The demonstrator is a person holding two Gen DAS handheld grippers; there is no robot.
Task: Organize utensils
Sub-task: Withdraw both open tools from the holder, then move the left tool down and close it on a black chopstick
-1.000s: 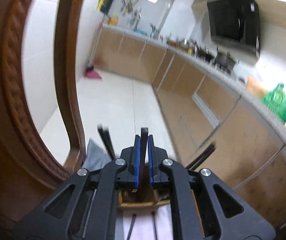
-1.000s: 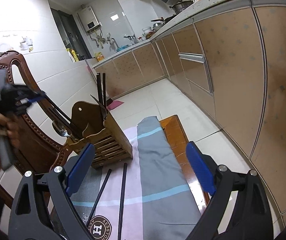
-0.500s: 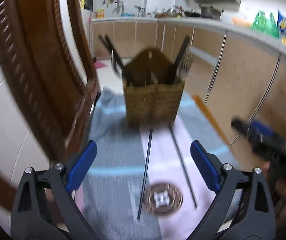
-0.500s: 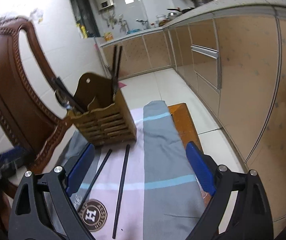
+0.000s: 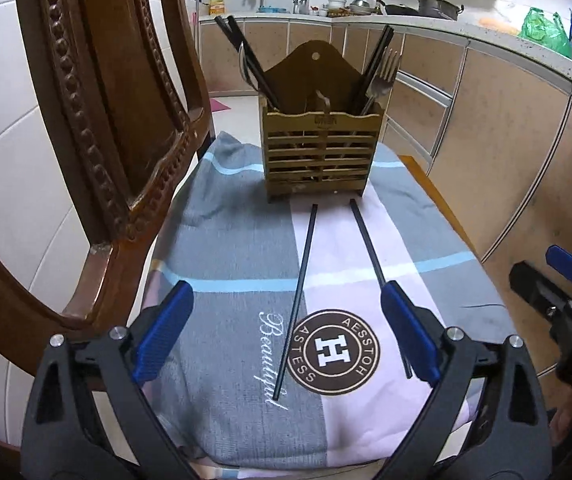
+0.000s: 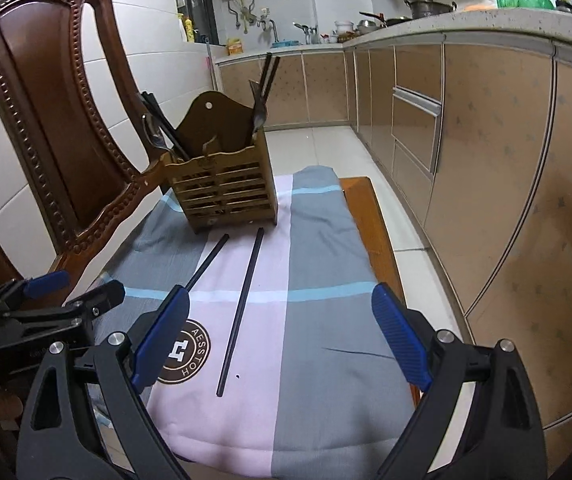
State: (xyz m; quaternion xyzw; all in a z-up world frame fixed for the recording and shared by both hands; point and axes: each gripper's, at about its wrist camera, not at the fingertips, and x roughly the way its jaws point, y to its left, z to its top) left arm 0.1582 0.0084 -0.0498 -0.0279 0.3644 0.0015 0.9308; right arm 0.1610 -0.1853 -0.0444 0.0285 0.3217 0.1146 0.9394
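Left wrist view: the left tongs [image 5: 286, 328] are held released, with the blue pads spread wide above the striped cushion [image 5: 222, 320] on the carved wooden chair [image 5: 98, 128], and nothing is gripped between them. Two black chopsticks are seen lying loose on the cushion: the left chopstick [image 5: 296, 298] runs between the pads, and the right chopstick [image 5: 368, 244] lies beside it, its near end hidden behind the right pad. Both point toward the wooden utensil holder [image 5: 320, 152], which stands upright at the far end of the cushion.

Inside the holder, dark chopsticks and what seems a spoon are leaned in the left compartment, while further chopsticks and a fork [image 5: 382, 76] are stood in the right one.

In the right wrist view, the right tongs [image 6: 282, 340] are likewise released and empty, poised over the near end of the right chopstick.

The step in hand is judged to be the pick-up of the loose chopsticks. A descent onto one thin stick and a firm closing across its shaft would be called for next, before it is carried to a chopstick compartment.
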